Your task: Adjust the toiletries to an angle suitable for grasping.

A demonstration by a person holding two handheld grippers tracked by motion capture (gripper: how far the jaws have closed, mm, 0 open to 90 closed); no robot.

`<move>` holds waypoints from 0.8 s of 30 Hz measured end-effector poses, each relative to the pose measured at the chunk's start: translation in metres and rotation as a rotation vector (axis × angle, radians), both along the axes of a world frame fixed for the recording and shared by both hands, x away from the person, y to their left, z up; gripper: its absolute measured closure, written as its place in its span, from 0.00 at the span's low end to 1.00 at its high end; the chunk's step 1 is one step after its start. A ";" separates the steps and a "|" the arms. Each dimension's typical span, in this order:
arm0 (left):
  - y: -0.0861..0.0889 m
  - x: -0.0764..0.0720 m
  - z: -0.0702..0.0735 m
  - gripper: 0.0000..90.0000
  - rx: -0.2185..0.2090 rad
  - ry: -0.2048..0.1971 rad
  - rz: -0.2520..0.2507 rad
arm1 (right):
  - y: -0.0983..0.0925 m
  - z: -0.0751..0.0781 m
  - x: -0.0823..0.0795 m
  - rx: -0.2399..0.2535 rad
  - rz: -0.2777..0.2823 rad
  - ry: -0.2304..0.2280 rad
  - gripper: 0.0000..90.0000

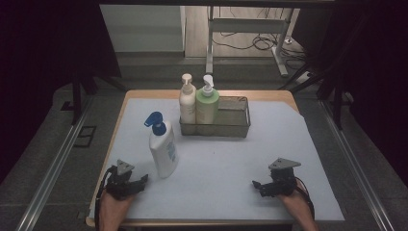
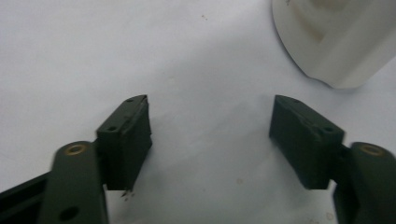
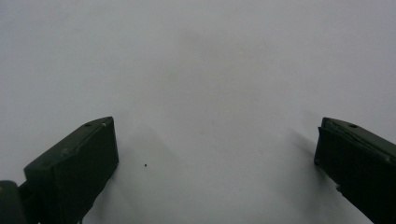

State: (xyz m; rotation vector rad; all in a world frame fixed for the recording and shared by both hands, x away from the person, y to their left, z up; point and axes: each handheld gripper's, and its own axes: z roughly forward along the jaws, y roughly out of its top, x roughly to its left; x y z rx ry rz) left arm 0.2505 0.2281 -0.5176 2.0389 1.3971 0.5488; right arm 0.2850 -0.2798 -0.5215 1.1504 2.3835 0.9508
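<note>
Standing just beside left hand-held gripper (image 1: 142, 181): blue-pump bottle (image 1: 163, 154) | jaws apart, empty

the nearest pump bottle (image 1: 163, 151) is white with a pale blue patch of label on its front and a deep blue pump head. in the wire basket (image 1: 238, 126), which is a dull grey metal mesh, stand a cream bottle (image 1: 187, 103) with a cream pump and a light green bottle (image 1: 207, 107) with a white pump. the sheet over the table (image 1: 231, 168) is a plain pale bluish white, flecked with a few tiny dark specks in the gripper views; the table edge showing round it is light wood. the left gripper (image 1: 129, 182) and the right gripper (image 1: 274, 185) are black, each topped with a grey plate. in the left gripper view brass-coloured rings sit in the black arms.
</note>
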 end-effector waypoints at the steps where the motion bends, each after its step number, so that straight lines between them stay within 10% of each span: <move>1: -0.001 0.001 0.000 0.39 -0.003 -0.001 0.004 | -0.001 0.000 0.001 0.007 -0.005 0.008 0.00; 18: -0.013 0.033 0.004 0.97 -0.092 0.040 -0.069 | -0.001 -0.001 0.000 0.006 -0.005 0.002 0.00; 24: -0.023 0.049 0.001 0.99 -0.113 0.040 -0.108 | -0.001 -0.001 0.000 0.006 -0.004 0.002 0.00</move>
